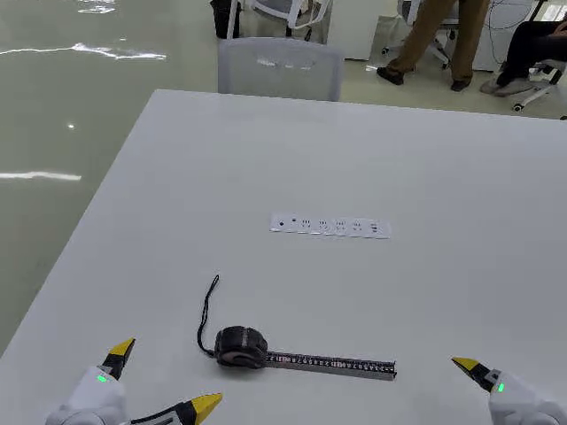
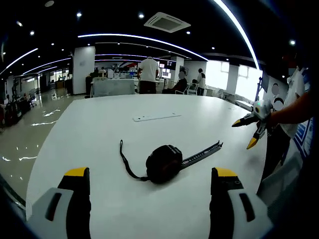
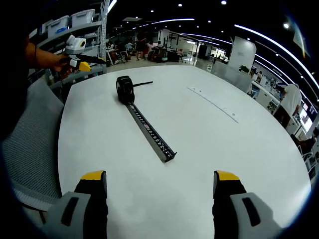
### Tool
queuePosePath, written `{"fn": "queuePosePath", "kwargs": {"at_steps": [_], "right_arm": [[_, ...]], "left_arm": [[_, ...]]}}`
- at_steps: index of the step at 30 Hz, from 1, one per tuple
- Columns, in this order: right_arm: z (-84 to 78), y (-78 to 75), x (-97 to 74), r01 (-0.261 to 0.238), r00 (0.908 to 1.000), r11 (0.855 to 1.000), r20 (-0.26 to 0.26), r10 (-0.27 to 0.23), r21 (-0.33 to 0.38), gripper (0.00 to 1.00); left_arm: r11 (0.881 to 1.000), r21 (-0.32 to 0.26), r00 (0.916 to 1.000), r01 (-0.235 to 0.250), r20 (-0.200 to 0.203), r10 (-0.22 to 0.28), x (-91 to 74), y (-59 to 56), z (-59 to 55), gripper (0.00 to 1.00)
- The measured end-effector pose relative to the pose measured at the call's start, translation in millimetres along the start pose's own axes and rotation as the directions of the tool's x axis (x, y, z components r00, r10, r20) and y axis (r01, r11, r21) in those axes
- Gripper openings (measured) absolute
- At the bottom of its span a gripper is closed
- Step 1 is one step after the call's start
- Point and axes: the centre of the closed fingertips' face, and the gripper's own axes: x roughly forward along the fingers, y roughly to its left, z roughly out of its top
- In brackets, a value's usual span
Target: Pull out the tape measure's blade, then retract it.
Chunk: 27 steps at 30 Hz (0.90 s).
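A black tape measure point(image 1: 240, 346) lies on the white table point(image 1: 354, 159) near its front edge, with its blade point(image 1: 332, 364) pulled out to the right and lying flat. A black wrist cord point(image 1: 206, 310) curls away from its left side. My left gripper point(image 1: 164, 376) is open, a little to the left of the case and apart from it; the case point(image 2: 164, 163) sits ahead between its jaws. My right gripper point(image 1: 467, 366) stands open to the right of the blade's tip point(image 3: 168, 155), not touching it. The case point(image 3: 124, 88) lies beyond.
A white power strip point(image 1: 330, 226) is set flat in the table's middle. A grey chair point(image 1: 280, 67) stands at the far edge. People sit and stand point(image 1: 461, 35) beyond the table on the right. A glossy floor point(image 1: 62, 133) runs along the left side.
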Motion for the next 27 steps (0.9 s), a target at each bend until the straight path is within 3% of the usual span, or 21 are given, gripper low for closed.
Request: {"fn": "queuePosePath", "kwargs": {"at_steps": [2, 4, 6, 13, 15, 21, 22, 23, 27], "right_arm": [[1.5, -1.5, 5.1, -0.014, 0.9998, 1.000, -0.011, 0.014, -0.020, 0.89], [2.6, 0.5, 9.3, -0.040, 0.9988, 0.999, -0.029, 0.039, -0.037, 0.88], [3.2, 0.7, 11.9, -0.061, 0.9974, 0.997, -0.042, 0.059, -0.055, 0.85], [4.0, -0.1, 23.6, -0.132, 0.9868, 0.986, -0.107, 0.122, -0.097, 0.78], [4.2, -1.1, 28.5, -0.161, 0.9808, 0.982, -0.128, 0.147, -0.104, 0.77], [6.3, -4.1, 36.6, -0.249, 0.9542, 0.952, -0.214, 0.210, -0.176, 0.74], [2.6, -4.8, 35.2, -0.273, 0.9405, 0.932, -0.269, 0.208, -0.236, 0.74], [2.1, -4.8, 36.7, -0.287, 0.9348, 0.924, -0.285, 0.212, -0.254, 0.74], [6.6, -12.6, 47.3, -0.315, 0.9244, 0.921, -0.294, 0.243, -0.230, 0.64]], "left_arm": [[1.000, 0.002, 1.0000, 0.003, 0.000, -0.003, 4.5, -6.5, -3.0, 0.99], [1.000, -0.018, 0.9997, -0.018, -0.019, 0.018, 6.5, -5.1, -10.9, 0.99], [1.000, -0.013, 0.9997, -0.025, -0.003, 0.025, 7.3, -5.2, -10.3, 0.99], [0.998, -0.017, 0.9981, -0.060, -0.015, 0.060, 14.9, -11.9, -11.1, 0.99], [0.998, -0.005, 0.9983, -0.056, -0.015, 0.056, 19.3, -22.3, -6.0, 0.99], [0.997, 0.055, 0.9980, -0.061, -0.010, 0.062, 25.6, -32.9, 6.3, 0.99], [0.994, 0.073, 0.9967, -0.079, -0.012, 0.080, 26.0, -30.6, 6.7, 0.99], [0.992, 0.086, 0.9953, -0.097, 0.000, 0.097, 26.0, -27.8, 9.2, 0.99], [0.994, 0.056, 0.9953, -0.096, 0.015, 0.096, 32.9, -34.2, 19.6, 0.99]]}}
